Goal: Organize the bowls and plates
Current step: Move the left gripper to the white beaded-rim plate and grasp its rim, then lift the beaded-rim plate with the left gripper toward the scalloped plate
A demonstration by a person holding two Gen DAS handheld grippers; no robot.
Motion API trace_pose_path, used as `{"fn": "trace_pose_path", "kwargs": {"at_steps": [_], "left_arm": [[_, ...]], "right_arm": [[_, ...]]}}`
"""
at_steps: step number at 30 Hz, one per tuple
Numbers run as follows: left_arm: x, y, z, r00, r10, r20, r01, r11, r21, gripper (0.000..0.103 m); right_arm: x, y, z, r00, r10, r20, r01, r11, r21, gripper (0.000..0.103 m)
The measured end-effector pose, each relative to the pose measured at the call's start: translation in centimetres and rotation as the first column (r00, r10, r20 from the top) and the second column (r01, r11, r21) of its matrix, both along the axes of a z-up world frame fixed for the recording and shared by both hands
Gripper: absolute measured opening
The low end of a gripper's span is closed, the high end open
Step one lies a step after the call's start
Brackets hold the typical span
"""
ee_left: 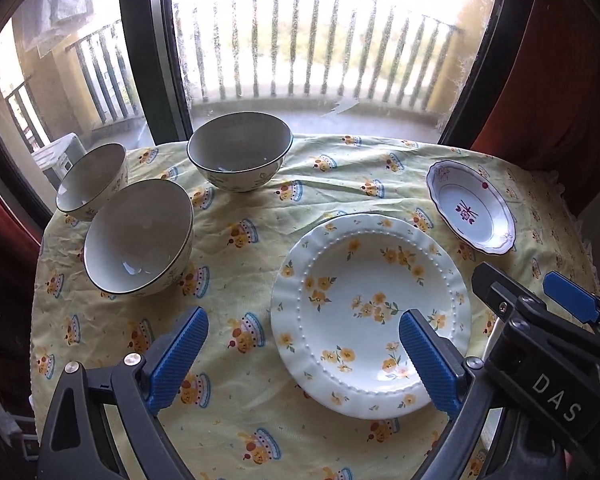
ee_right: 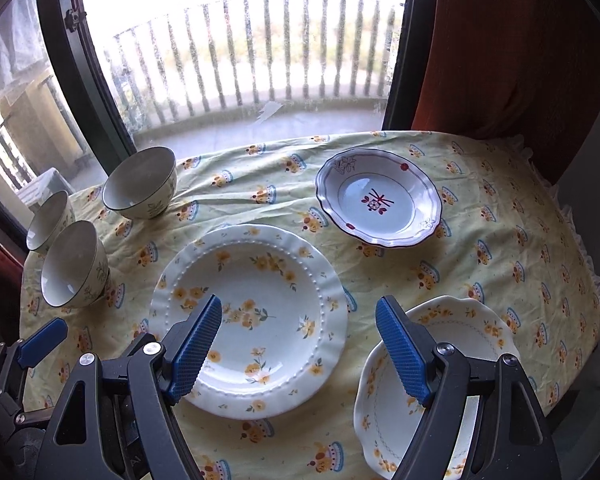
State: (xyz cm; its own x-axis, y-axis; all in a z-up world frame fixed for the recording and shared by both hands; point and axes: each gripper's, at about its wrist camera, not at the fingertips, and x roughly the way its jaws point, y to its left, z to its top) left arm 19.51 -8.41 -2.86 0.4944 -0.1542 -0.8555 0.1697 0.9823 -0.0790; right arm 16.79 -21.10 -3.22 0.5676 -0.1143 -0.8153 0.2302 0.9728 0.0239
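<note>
With both tongs [ee_left: 304,356] [ee_right: 298,348] apart and empty, we're just starting: next, grip a plate [ee_right: 248,320] rim to stack.

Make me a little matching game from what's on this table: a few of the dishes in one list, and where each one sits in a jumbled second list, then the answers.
Things:
1. big yellow-flower plate
2. plate with the red mark in its middle
3. scalloped dish
4. three bowls

Places:
A. far side of the table, towards the curtain
B. along the left edge of the tablecloth, near the window
C. near right corner, partly behind a blue finger of the right gripper
D. middle of the table, at the front

Pairs: 1-D, 2-A, 3-C, 4-B
</note>
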Motion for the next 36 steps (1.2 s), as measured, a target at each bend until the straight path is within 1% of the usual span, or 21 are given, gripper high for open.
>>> {"fn": "trace_pose_path", "kwargs": {"at_steps": [4, 10, 15, 22, 25, 30, 33, 36], "left_arm": [[1.8, -0.5, -1.9, 1.000, 0.028, -0.011, -0.028, 1.000, 0.008, 0.096], [4.1, -0.2, -5.1, 0.993, 0.091, -0.076, -0.090, 0.996, 0.008, 0.094], [5.4, -0.5, -7.2, 0.987, 0.114, -0.111, -0.111, 0.993, 0.030, 0.093], [6.3, -1.1, -9.5, 0.979, 0.113, -0.167, -0.108, 0.993, 0.038, 0.089], [6.3, -1.5, -10.0, 0.977, 0.103, -0.188, -0.099, 0.995, 0.030, 0.089], [6.1, -2.7, -10.7, 0.978, 0.066, -0.196, -0.056, 0.997, 0.058, 0.088], [6.0, -3.0, -10.9, 0.978, 0.061, -0.197, -0.051, 0.997, 0.058, 0.087], [5.6, -3.3, -10.9, 0.979, 0.044, -0.198, -0.033, 0.998, 0.059, 0.086]], "right_arm": [[2.3, -0.6, -1.7, 1.000, 0.011, -0.020, -0.011, 1.000, 0.010, 0.082], [5.3, -1.3, -4.6, 0.998, 0.039, -0.058, -0.039, 0.999, 0.016, 0.082], [7.0, -1.6, -6.9, 0.994, 0.056, -0.090, -0.053, 0.998, 0.029, 0.080], [8.4, -2.4, -9.7, 0.988, 0.053, -0.143, -0.045, 0.997, 0.058, 0.079], [8.5, -2.8, -10.5, 0.986, 0.036, -0.161, -0.027, 0.998, 0.054, 0.074], [8.4, -3.4, -11.6, 0.979, 0.024, -0.202, -0.009, 0.997, 0.079, 0.072], [8.2, -3.6, -12.1, 0.977, 0.019, -0.213, 0.000, 0.996, 0.091, 0.070], [7.7, -3.4, -12.0, 0.976, 0.005, -0.217, 0.013, 0.997, 0.080, 0.070]]}}
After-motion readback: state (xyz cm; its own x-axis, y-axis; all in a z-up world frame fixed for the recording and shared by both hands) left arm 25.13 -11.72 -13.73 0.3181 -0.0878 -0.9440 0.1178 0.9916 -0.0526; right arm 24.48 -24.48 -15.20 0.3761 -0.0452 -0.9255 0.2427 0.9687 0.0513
